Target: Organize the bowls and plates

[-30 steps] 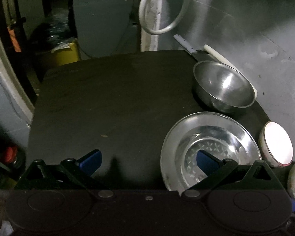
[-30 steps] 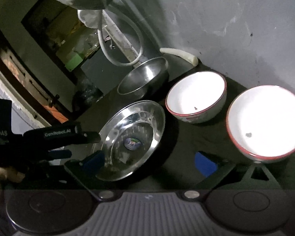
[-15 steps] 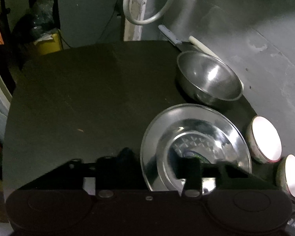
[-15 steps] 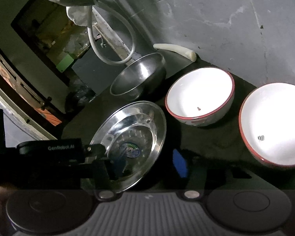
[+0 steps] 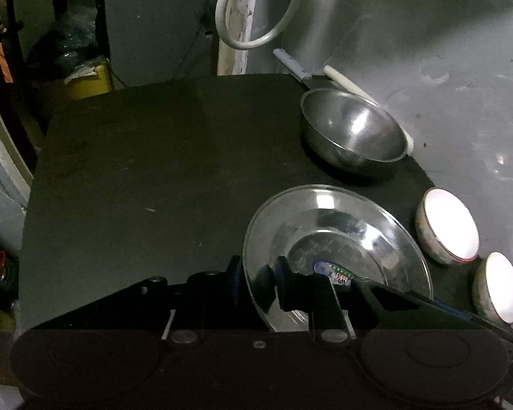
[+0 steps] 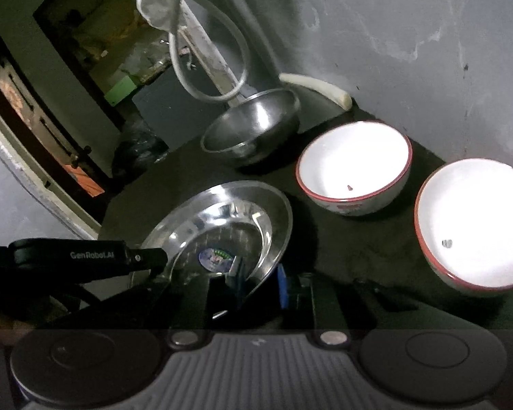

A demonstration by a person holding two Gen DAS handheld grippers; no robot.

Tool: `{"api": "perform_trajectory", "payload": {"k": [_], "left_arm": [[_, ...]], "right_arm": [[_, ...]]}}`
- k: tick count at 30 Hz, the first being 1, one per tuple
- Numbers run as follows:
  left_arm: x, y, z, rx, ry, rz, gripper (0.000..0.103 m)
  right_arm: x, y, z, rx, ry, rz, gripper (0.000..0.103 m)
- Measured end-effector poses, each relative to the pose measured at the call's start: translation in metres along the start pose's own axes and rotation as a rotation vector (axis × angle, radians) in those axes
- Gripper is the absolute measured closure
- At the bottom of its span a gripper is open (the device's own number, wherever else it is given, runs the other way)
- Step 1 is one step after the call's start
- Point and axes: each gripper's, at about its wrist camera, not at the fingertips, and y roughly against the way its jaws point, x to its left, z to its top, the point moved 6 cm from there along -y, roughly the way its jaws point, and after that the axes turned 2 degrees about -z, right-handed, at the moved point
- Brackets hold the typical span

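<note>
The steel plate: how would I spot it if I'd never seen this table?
On the dark table by the grey wall, dishes line the wall side. The steel plate lies nearest, both grippers pinching its rim. It alone is flat and shiny, with a sticker in its centre.

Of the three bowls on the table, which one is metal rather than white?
The steel bowl, at the far end of the row beside the wall. The two nearer bowls are white inside with red rims.

Dark counter (image 5: 154, 177), mostly bare on the left. Along the wall side sits a steel bowl (image 5: 354, 133), then two white bowls (image 6: 354, 164) (image 6: 475, 222) side by side, apart. A steel plate (image 5: 338, 235) lies in front of them.
</note>
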Motion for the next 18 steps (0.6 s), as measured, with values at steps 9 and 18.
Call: {"api": "perform_trajectory", "payload": {"k": [9, 18], "left_arm": [[-0.01, 0.073, -0.009, -0.173, -0.014, -0.038, 0.083], [-0.009, 0.166, -0.031, -0.398, 0.013, -0.089, 0.083]], "right_arm": [[0.024, 0.06, 0.007, -0.126, 0.092, 0.023, 0.081], [0.077, 0.144, 0.003, -0.277, 0.248, 0.042, 0.081]]}}
